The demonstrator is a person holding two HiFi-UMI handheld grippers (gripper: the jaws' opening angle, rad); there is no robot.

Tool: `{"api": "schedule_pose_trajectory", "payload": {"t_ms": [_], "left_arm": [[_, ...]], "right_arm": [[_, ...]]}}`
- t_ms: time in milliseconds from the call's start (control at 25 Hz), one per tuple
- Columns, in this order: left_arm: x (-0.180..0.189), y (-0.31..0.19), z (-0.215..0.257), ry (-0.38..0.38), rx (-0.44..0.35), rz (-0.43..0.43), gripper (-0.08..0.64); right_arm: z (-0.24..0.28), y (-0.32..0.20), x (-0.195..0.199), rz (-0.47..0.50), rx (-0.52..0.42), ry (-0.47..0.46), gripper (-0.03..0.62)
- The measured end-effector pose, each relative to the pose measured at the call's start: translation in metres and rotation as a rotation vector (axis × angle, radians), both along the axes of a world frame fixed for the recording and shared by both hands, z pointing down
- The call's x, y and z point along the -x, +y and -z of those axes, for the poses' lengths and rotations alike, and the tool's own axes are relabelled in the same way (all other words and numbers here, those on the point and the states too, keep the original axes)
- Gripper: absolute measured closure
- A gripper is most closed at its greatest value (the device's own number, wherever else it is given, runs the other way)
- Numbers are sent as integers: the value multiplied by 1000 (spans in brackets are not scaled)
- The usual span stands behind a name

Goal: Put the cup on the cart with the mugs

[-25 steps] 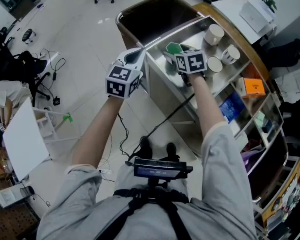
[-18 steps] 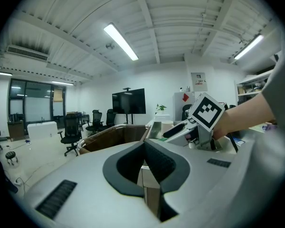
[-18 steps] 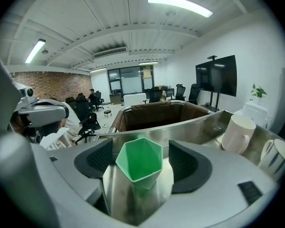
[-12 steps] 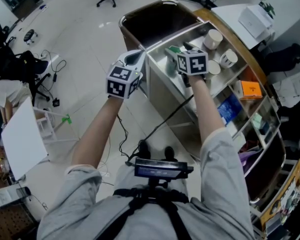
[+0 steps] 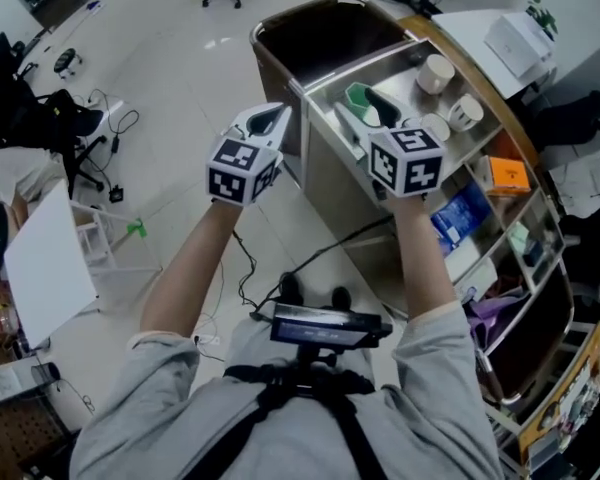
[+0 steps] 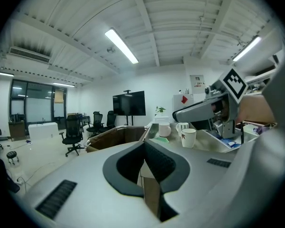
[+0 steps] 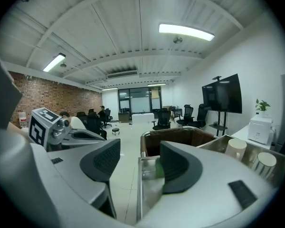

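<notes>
Between the jaws of my right hand-held gripper (image 7: 138,163) nothing is held: they stand apart, released, though they have just been closing partway. Just beyond its tips the green cup (image 5: 356,95) sits on the top tray of the cart (image 5: 325,183), with the white mugs (image 5: 465,111) farther along to the right. Off the cart's left side, my left hand-held gripper (image 6: 143,161) is clenched, empty.

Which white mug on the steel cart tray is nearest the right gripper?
The white mug beside the marker cube of the right gripper; the other two mugs stand farther along the steel tray.
</notes>
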State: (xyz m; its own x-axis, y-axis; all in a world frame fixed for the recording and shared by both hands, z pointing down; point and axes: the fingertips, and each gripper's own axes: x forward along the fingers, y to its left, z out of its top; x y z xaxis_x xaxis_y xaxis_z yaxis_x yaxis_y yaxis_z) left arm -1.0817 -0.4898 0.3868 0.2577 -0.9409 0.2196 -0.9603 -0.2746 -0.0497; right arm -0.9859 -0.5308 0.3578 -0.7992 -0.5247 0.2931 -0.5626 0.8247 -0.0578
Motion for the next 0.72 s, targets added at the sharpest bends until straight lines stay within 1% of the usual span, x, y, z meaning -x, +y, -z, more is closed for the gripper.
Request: {"api": "schedule_pose_trajectory", "payload": {"t_ms": [80,240,480,680,720], "left_arm": [[3,12,-6,8,10,4,558],[4,35,-15,39,25,6,559],[-10,67,-27,66,33,-1,558],[-26,101,-46,87,66,22,559],[-30,109,-49,86,73,26,559]], "right_arm": [[-3,19,-5,3,-3,-11,384],[-16,46,-24,-52,12,-13,456],[-40,85,-61,-124,46,-24,522],[-53,123,-95,-161,57,-39,586],[-56,132,-102,-169,65,-45,591]]}}
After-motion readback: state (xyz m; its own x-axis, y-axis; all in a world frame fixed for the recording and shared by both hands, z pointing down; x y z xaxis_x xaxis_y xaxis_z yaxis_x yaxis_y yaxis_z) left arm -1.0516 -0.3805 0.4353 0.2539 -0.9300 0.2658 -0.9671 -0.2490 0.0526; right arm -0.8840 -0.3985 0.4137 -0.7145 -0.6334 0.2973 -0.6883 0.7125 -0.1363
